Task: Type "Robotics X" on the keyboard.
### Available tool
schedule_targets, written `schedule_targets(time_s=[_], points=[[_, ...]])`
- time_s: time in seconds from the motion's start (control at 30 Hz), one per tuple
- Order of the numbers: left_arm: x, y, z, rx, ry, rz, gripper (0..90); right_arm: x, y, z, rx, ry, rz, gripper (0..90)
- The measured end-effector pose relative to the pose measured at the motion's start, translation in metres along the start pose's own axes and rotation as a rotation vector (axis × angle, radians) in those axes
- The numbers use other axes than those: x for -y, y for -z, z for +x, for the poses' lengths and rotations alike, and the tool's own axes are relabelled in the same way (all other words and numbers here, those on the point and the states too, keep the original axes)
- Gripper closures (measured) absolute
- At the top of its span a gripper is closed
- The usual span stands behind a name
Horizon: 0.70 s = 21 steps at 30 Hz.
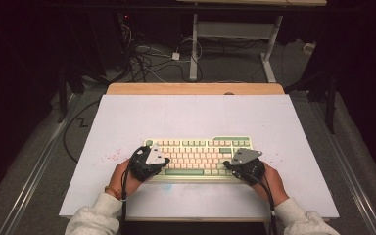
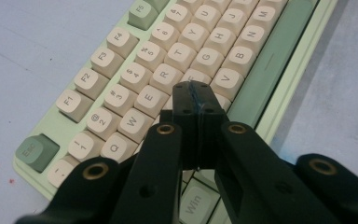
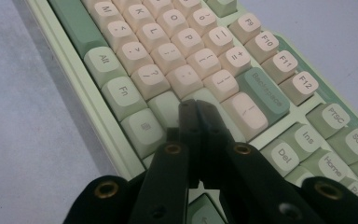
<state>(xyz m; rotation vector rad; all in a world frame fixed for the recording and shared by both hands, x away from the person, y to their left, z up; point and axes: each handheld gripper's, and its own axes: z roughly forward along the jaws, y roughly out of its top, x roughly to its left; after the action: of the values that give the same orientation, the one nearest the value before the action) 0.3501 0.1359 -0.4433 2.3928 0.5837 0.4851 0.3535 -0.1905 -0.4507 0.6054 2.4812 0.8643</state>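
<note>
Hovering over the keyboard, both grippers have their jaws pressed together with nothing between them, so each closed tip works as a single poking point. The keyboard lies on the white bench with its long axis running across the person's front, space bar row nearest the person, function row on the far side.

The left gripper sits at the keyboard's left end. In the left gripper view its tip hangs over the letter block, just this side of the R key and beside the E key, with the long green space bar off to the tip's right. Whether the tip touches a keycap I cannot tell.

The right gripper sits at the keyboard's right end. In the right gripper view its tip hangs over the pale keys just below the Backspace key, with the Fn key to the tip's left and the Del key to its right. Contact there is equally unclear.

Judging from this, each hand covers its own half of the keyboard: a key left of the middle falls to the left gripper, one near Backspace to the right, and the move is a short drop straight onto the cap.
</note>
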Motion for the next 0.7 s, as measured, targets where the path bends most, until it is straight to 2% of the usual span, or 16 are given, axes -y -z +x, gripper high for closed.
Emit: schedule_targets(time_s=[0.17,0.3,0.4,0.7], points=[[0.0,-0.002,0.0,0.004,0.0,0.006,87.5,0.0,0.0,0.0,0.001,0.001,0.001,90.0],[0.001,-0.008,-0.002,0.01,-0.006,0.038,87.5,0.0,0.0,0.0,0.001,0.001,-0.001,90.0],[0.001,-0.009,-0.002,0.01,-0.007,0.044,87.6,0.0,0.0,0.001,0.002,0.003,0.0,90.0],[-0.002,0.004,-0.001,-0.026,-0.001,-0.013,87.6,-0.001,0.001,0.001,0.002,0.001,0.002,90.0]])
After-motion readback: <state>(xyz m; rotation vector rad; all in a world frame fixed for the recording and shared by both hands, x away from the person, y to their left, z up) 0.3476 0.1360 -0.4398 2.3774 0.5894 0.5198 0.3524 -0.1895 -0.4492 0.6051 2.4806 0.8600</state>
